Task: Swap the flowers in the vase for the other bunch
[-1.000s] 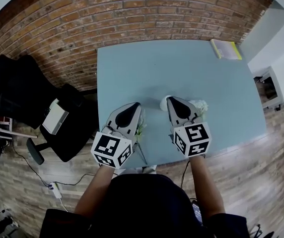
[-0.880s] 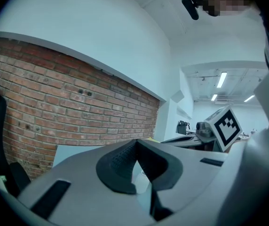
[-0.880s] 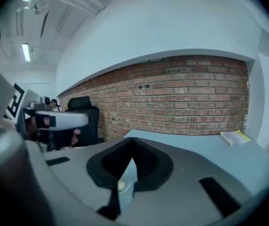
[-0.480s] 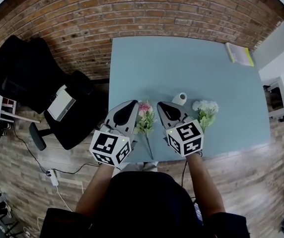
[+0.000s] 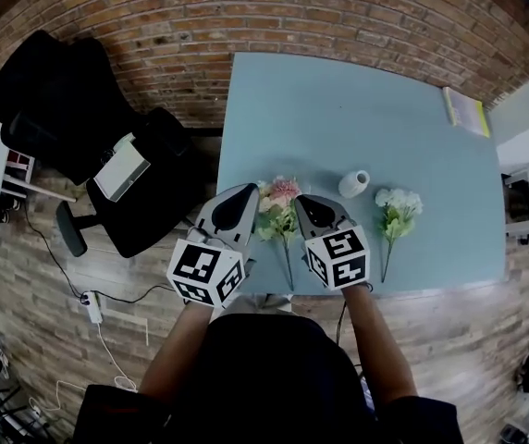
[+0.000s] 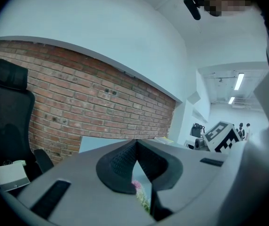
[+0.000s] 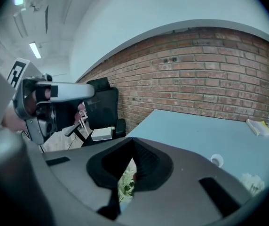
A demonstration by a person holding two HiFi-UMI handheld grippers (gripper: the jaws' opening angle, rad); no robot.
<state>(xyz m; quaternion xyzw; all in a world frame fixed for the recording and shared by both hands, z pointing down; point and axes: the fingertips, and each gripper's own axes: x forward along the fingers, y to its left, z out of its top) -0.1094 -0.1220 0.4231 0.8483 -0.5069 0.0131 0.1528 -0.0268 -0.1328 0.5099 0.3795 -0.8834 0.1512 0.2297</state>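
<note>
On the blue-grey table [image 5: 338, 109] a pink bunch of flowers [image 5: 280, 202] lies flat, stems toward the near edge. A small white vase [image 5: 354, 184] stands to its right with nothing in it that I can see. Right of the vase lies a white bunch [image 5: 397, 209]. My left gripper [image 5: 249, 192] hovers just left of the pink bunch, shut and empty. On the bunch's right side my right gripper [image 5: 301, 200] is shut too, holding nothing. In the left gripper view pink petals [image 6: 138, 186] show below the closed jaws. The right gripper view shows green leaves [image 7: 125, 184], the vase [image 7: 216, 160] and white blooms [image 7: 251, 182].
A black office chair [image 5: 56, 118] with a white box [image 5: 122, 169] on its seat stands left of the table. A yellow-edged book [image 5: 465, 111] lies at the far right corner. A brick wall [image 5: 246, 17] runs behind the table. A power strip [image 5: 90, 307] lies on the wooden floor.
Both grippers have drawn back toward the near edge and leftward. The right one has come off the vase and white bunch. The pink bunch now shows between the two grippers.
</note>
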